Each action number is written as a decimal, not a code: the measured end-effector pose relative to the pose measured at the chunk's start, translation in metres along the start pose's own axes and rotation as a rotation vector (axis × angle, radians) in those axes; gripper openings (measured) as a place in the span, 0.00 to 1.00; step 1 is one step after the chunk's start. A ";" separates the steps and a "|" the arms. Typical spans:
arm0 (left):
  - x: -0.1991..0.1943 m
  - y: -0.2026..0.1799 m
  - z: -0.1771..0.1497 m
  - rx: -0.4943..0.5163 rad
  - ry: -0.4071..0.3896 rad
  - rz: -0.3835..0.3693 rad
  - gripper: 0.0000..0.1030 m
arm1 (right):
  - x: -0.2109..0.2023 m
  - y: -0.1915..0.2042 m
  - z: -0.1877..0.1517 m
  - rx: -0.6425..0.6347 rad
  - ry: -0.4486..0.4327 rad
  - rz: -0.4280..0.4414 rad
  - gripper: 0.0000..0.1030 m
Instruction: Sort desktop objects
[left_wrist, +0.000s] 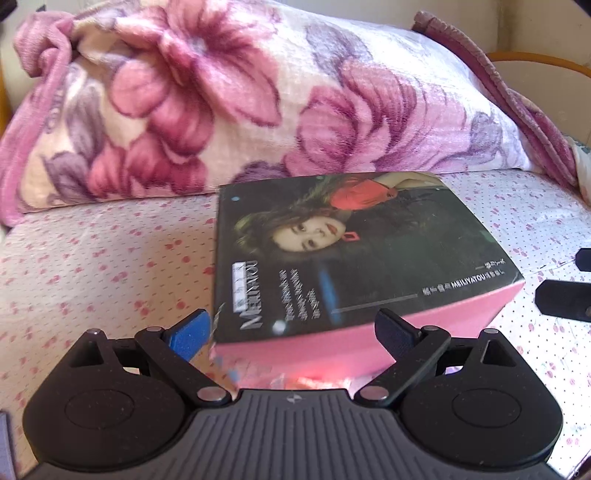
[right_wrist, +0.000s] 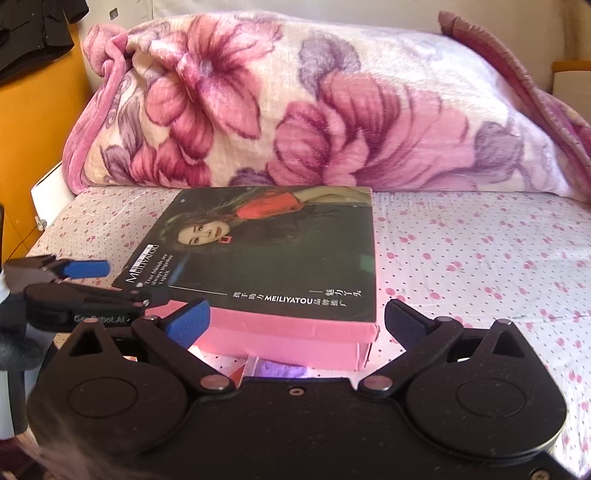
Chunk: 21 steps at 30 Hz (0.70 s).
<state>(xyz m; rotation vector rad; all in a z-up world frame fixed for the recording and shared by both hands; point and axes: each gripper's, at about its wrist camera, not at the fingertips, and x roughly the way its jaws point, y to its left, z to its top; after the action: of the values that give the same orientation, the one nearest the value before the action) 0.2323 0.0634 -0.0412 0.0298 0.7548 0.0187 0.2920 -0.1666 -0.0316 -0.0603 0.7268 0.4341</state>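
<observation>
A flat pink box (left_wrist: 369, 258) with a dark green lid showing a woman in red lies on the cherry-print bedsheet (left_wrist: 92, 258). My left gripper (left_wrist: 295, 328) is open, its fingers spread either side of the box's near left corner. In the right wrist view the same box (right_wrist: 277, 258) lies just ahead of my right gripper (right_wrist: 295, 317), which is open with its fingers astride the box's near pink side. The left gripper (right_wrist: 85, 280) shows there at the box's left corner. Something purple (right_wrist: 280, 369) peeks out under the box's near edge.
A folded floral fleece blanket (left_wrist: 258, 92) lies across the bed behind the box. An orange cabinet (right_wrist: 37, 129) and dark clothing (right_wrist: 33, 29) stand at the left. The right gripper's fingertips (left_wrist: 565, 299) show at the right edge of the left wrist view.
</observation>
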 end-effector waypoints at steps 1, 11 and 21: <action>-0.006 0.000 -0.002 -0.007 0.001 -0.007 0.93 | -0.005 0.001 -0.001 0.004 -0.001 -0.005 0.99; -0.055 -0.008 -0.021 -0.002 -0.021 0.024 0.93 | -0.054 0.006 -0.015 0.047 -0.010 -0.053 0.99; -0.096 -0.012 -0.043 -0.035 -0.027 0.089 0.94 | -0.084 0.018 -0.018 0.062 -0.007 -0.108 0.99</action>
<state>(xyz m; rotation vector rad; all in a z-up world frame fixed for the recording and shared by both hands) 0.1334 0.0494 -0.0074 0.0307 0.7251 0.1163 0.2177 -0.1845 0.0115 -0.0394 0.7264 0.3087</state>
